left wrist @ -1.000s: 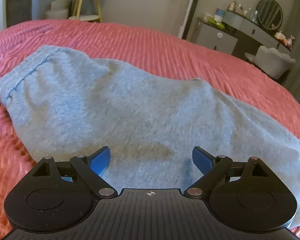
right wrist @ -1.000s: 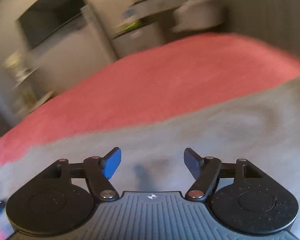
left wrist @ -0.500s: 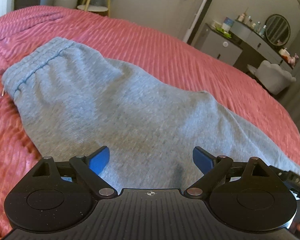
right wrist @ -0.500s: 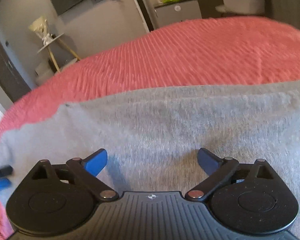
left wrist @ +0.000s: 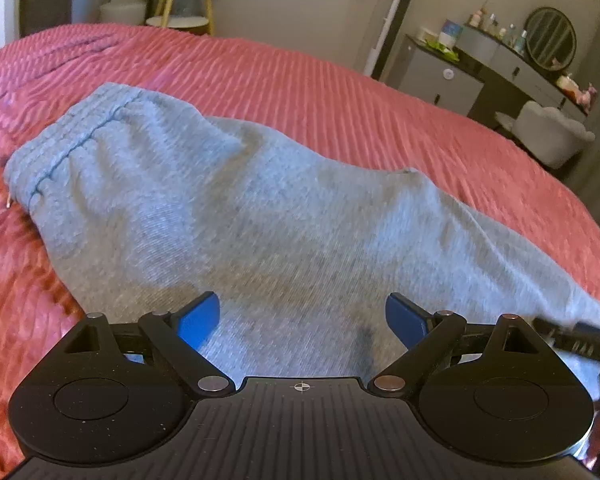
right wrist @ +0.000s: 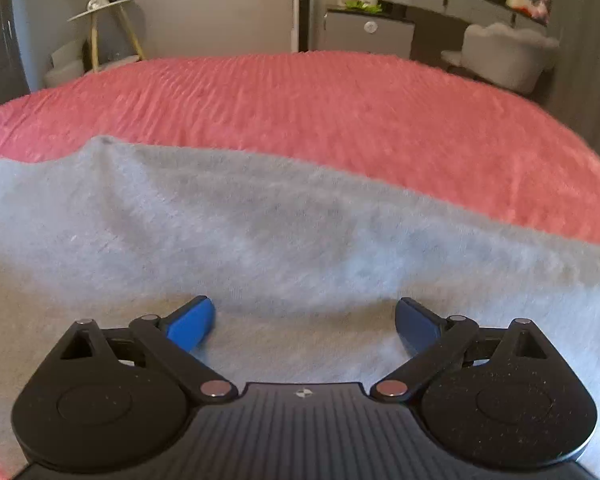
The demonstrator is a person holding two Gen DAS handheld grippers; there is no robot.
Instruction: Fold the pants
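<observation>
Across the pink bedspread (left wrist: 340,80), grey pants (left wrist: 240,220), bare bedding beyond; left gripper (left wrist: 302,316) and right gripper (right wrist: 304,320) gaping wide, just widened, empty.

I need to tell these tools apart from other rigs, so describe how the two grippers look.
Both look alike. The left gripper and the right gripper each have a matte black ribbed body with a small crosshair mark, two round black discs at the sides, black link arms with silver pivot pins, and blue fingers. No cables or sleeves show clearly.
</observation>
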